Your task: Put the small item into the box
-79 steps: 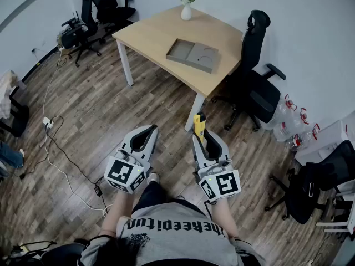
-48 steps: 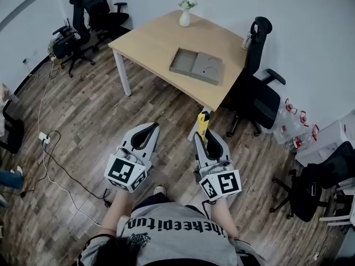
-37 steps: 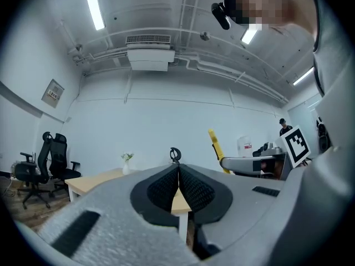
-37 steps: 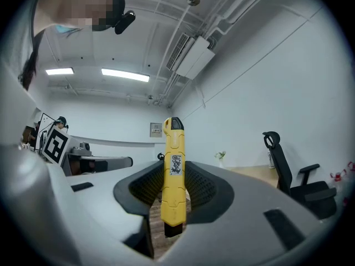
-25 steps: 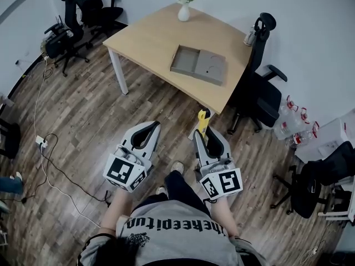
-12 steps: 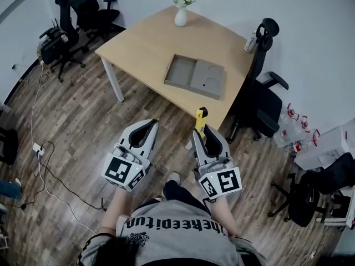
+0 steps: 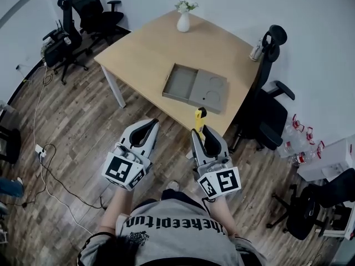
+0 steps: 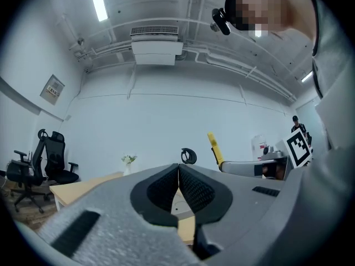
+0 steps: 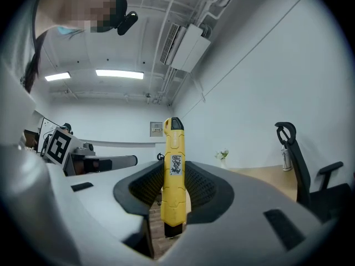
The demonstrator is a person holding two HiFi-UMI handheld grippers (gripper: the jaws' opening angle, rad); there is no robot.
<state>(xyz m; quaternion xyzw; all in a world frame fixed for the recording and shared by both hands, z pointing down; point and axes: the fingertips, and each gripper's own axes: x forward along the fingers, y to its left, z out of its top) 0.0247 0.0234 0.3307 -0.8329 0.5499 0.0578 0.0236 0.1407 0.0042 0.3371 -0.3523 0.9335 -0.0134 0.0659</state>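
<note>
In the head view an open grey box [image 7: 195,86] lies on the wooden table [image 7: 144,49], ahead of both grippers. My right gripper [image 7: 199,128] is shut on a yellow utility knife [image 7: 198,118], which sticks out past the jaws toward the table's near edge. The right gripper view shows the knife [image 9: 173,170] upright between the ribbed pads [image 9: 204,188]. My left gripper [image 7: 151,123] is held beside it, over the floor. Its jaws are shut with nothing between them, the tips meeting in the left gripper view [image 8: 178,167].
A white vase with flowers [image 7: 183,21] stands at the table's far edge and a bottle [image 7: 255,50] at its right corner. A black office chair [image 7: 267,107] sits right of the table, more chairs [image 7: 83,10] at the back left. Cables [image 7: 47,151] trail on the floor.
The table and box have drawn closer to the grippers in the head view as the person walks toward them. Both grippers keep their pose, the knife still held.
</note>
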